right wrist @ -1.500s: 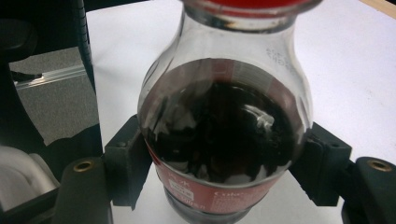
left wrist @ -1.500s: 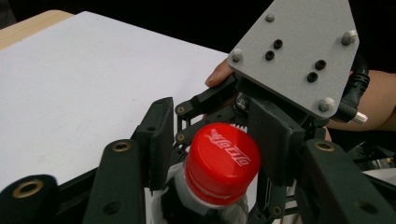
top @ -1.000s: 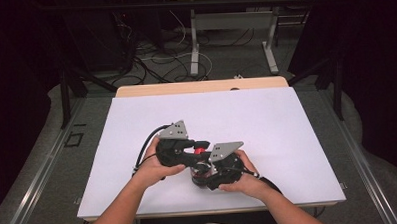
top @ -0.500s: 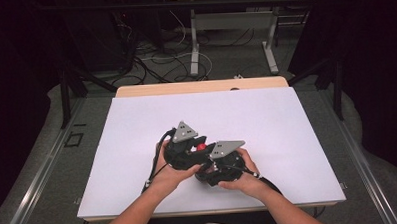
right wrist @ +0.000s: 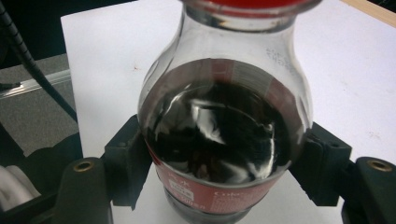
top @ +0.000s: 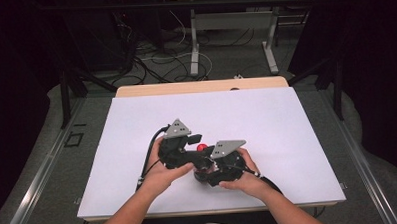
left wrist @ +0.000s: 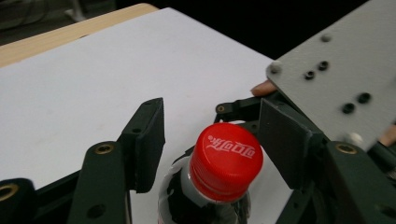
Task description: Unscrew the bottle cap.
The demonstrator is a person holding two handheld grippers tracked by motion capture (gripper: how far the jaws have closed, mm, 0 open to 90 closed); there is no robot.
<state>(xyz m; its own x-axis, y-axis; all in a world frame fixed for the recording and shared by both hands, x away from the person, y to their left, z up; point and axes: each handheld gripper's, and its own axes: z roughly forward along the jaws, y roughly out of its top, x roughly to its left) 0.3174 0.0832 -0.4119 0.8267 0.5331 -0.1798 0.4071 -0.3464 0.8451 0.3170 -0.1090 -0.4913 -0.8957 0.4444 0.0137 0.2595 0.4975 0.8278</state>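
So the cola bottle [right wrist: 224, 140] sits on the white tabletop [top: 266, 114], closer to the near edge than the far one and roughly midway between the left and right edges. It's a small clear one with dark soda inside and a red label band low on the body. In the high view you can just make out its red cap [top: 201, 147] poking up between the two grippers.

The right gripper [right wrist: 224, 163] has the bottle pinched around its wide body, one black jaw pressed on each side, with the person's right hand [top: 244, 178] wrapped around the tool.

The left gripper [left wrist: 210, 135] is up at the cap [left wrist: 226, 161]. Its jaws have just been opening, and now they stand spread on either side of the cap with a visible gap on the left side; on the other side the jaw is close, can't tell if it touches. The left hand [top: 161, 176] holds that gripper right next to the other one, the two grey plates nearly side by side.
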